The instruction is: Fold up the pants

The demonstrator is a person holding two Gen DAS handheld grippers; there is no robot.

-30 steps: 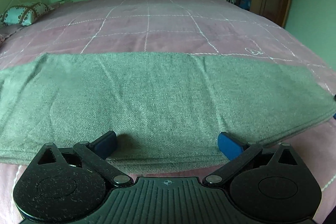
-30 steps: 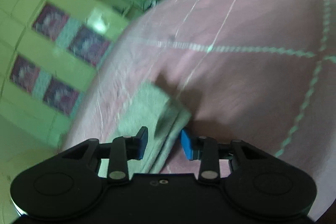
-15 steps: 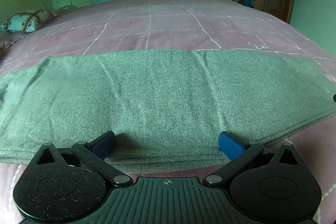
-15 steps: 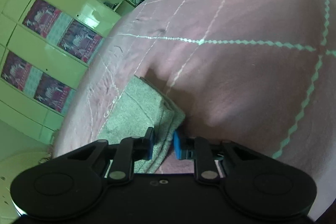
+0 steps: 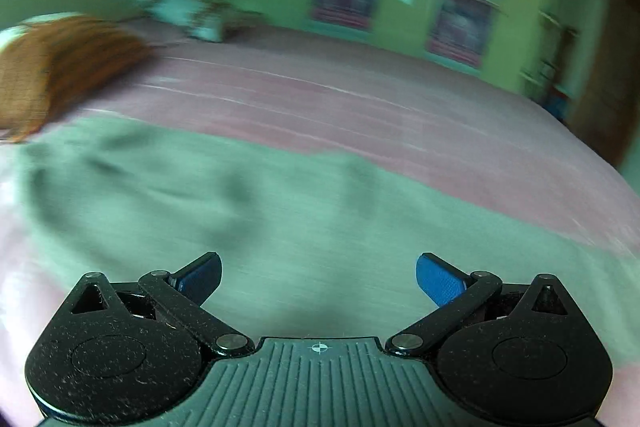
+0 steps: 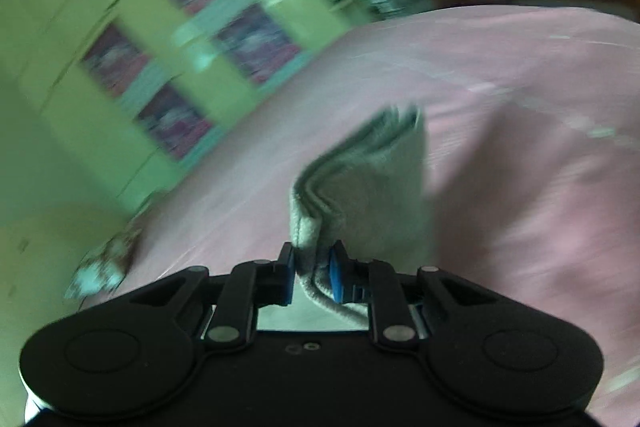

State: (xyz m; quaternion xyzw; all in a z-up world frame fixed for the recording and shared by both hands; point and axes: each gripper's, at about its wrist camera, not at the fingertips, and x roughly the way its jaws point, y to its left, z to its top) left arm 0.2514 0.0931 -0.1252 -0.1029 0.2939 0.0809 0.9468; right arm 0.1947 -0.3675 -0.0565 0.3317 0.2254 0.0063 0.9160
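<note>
The grey-green pants [image 5: 280, 219] lie folded lengthwise across the pink bed, blurred in the left wrist view. My left gripper [image 5: 318, 277] is open and empty just above the pants' near edge, with blue pads wide apart. My right gripper [image 6: 312, 273] is shut on the layered end of the pants [image 6: 372, 187] and holds that end lifted off the bedspread, with the folded edges standing up in front of the fingers.
The pink quilted bedspread [image 5: 360, 107] stretches beyond the pants. An orange-brown cloth [image 5: 60, 67] and a patterned pillow [image 5: 188, 15] lie at the far left. Green cabinets with posters [image 6: 180, 67] stand behind the bed. A dark wooden door [image 5: 600, 87] is at the right.
My right gripper closed on the pants' end and lifted it off the bed. My left gripper stayed open and swung its view leftward; both views are now motion-blurred.
</note>
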